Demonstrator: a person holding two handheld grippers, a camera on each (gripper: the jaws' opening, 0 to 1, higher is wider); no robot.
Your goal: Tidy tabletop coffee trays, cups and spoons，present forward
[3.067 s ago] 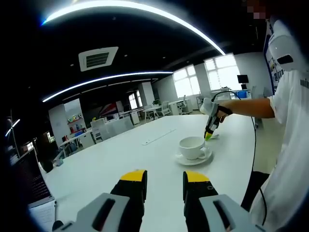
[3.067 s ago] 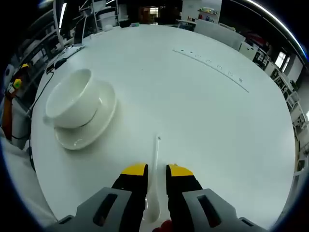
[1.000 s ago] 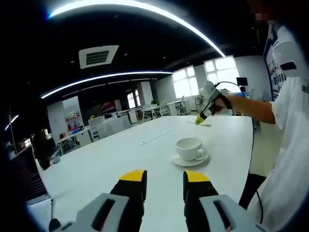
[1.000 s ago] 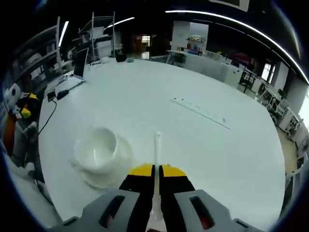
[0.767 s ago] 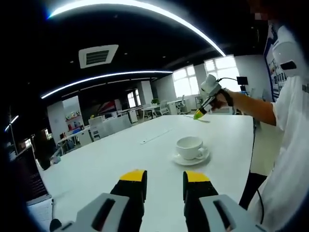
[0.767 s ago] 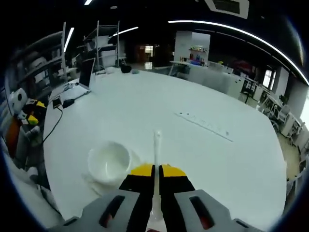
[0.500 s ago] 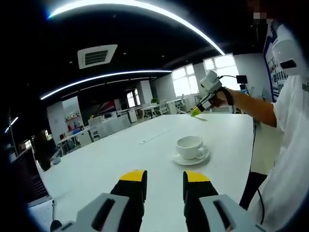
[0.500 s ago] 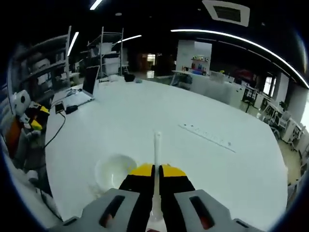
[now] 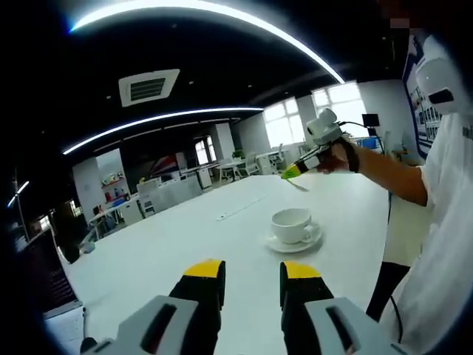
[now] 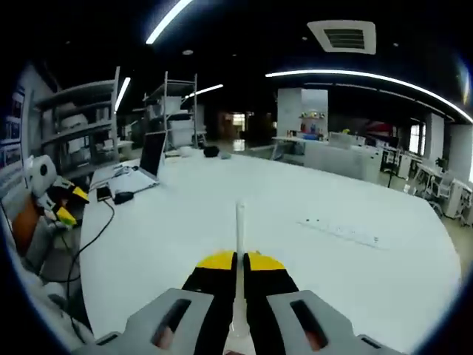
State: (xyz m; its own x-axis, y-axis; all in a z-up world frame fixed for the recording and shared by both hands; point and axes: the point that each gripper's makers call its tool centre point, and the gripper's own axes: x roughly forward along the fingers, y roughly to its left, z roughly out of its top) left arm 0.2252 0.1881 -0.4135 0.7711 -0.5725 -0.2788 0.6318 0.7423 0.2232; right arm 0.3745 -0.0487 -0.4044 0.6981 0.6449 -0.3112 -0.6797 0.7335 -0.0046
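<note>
A white cup (image 9: pixel 292 223) stands on its white saucer (image 9: pixel 297 245) on the white table (image 9: pixel 185 251), ahead and to the right of my left gripper (image 9: pixel 251 275), whose yellow-tipped jaws are open with nothing between them. A person's hand holds my right gripper (image 9: pixel 292 172) in the air above and behind the cup, with a thin spoon (image 9: pixel 299 184) sticking out of it. In the right gripper view, my right gripper (image 10: pixel 241 260) is shut on the white spoon (image 10: pixel 240 222), whose handle points forward over the table (image 10: pixel 177 222). My left gripper (image 10: pixel 69 205) shows at the far left edge.
An open laptop (image 10: pixel 146 167) with cables lies at the table's far left corner in the right gripper view. A cable-port strip (image 10: pixel 344 230) runs along the table's middle. The person's white sleeve (image 9: pixel 443 244) stands beside the table's right edge. Desks and chairs fill the room behind.
My right gripper has lifted and tilted up with the spoon, moving left above the cup; the cup and saucer have dropped out of the right gripper view. The left gripper stays still.
</note>
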